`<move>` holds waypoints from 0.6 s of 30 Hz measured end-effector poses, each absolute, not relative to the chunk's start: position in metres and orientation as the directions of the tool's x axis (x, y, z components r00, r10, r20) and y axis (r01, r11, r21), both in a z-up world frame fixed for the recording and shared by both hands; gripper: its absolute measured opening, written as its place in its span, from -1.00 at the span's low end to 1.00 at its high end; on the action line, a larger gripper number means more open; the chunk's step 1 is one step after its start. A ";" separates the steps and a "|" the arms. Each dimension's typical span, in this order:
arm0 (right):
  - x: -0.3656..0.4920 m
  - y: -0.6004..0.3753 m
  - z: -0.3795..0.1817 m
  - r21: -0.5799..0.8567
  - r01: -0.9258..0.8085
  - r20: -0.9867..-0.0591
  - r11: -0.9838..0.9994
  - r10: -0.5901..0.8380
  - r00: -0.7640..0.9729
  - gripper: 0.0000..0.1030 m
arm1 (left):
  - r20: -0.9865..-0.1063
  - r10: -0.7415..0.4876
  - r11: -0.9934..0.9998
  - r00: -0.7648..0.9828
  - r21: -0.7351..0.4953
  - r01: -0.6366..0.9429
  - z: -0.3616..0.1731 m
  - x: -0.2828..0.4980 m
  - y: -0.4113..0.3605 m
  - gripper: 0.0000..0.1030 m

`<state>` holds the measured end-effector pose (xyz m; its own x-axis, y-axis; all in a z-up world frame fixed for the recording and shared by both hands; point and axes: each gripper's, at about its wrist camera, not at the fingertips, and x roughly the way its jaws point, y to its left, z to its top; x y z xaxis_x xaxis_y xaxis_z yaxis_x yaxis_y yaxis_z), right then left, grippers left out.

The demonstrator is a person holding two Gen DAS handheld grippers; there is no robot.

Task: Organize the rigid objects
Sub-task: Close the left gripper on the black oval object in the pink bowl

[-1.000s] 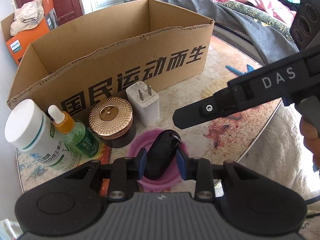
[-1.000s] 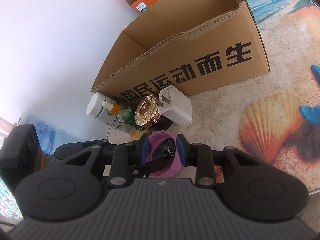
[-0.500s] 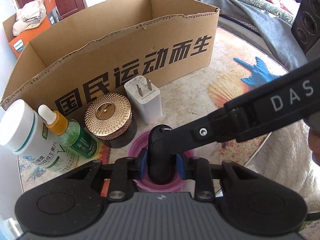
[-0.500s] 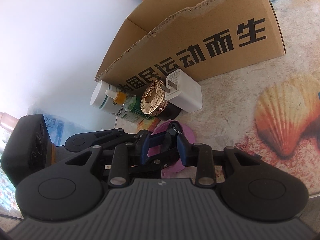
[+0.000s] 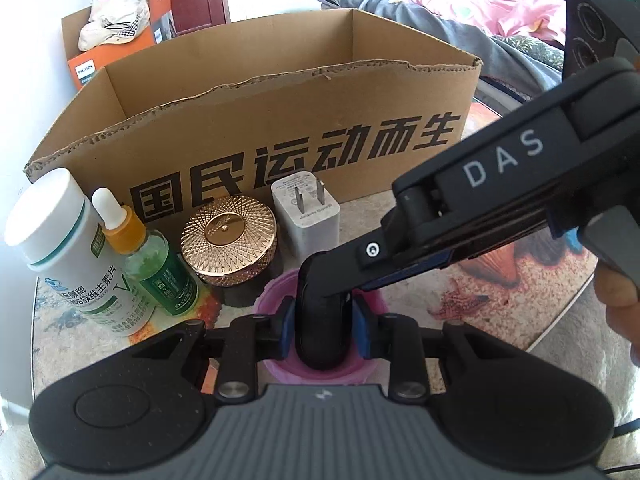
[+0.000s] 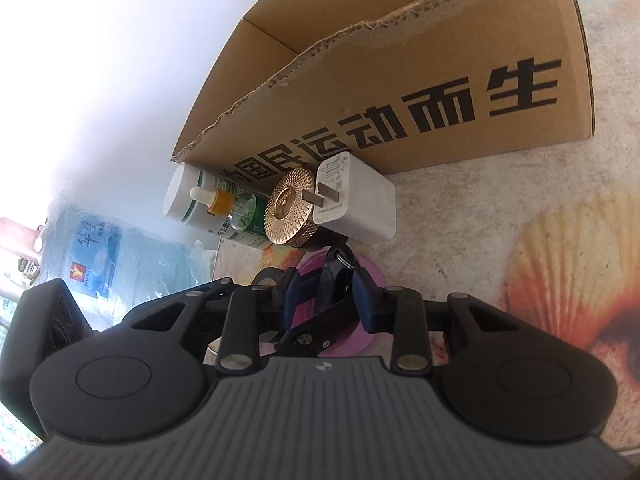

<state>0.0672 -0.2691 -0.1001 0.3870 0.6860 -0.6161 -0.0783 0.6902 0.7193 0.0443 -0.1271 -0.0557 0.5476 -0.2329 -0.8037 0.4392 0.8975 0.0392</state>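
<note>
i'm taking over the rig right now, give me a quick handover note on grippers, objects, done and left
Left gripper: shut on the black key fob, which stands in the pink dish.
Right gripper: reaches in from the right to the fob's top; grip there not clear.
On the table in front of the cardboard box: white pill bottle, green dropper bottle, gold round tin, white charger.
Done: nothing visible in the box.
Left: likely fob, then the four items, into the box.
</note>
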 end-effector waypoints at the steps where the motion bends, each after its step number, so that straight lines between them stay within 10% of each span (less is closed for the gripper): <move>1: 0.069 -0.269 -0.098 0.709 -0.085 -0.623 0.700 0.678 0.391 -0.43 | -0.798 -0.238 0.900 0.554 0.033 0.434 -0.056 0.044 -0.126 -0.42; 18: 0.061 -0.255 -0.098 0.613 -0.121 -0.635 0.781 0.578 0.514 -0.37 | -0.726 -0.350 0.889 0.592 -0.059 0.454 -0.065 0.037 -0.096 -0.42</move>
<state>0.0611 -0.2549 -0.0975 0.5135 0.5776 -0.6346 -0.1210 0.7809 0.6129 0.0375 -0.0963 -0.0655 0.5919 -0.3504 -0.7259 0.4539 0.8891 -0.0591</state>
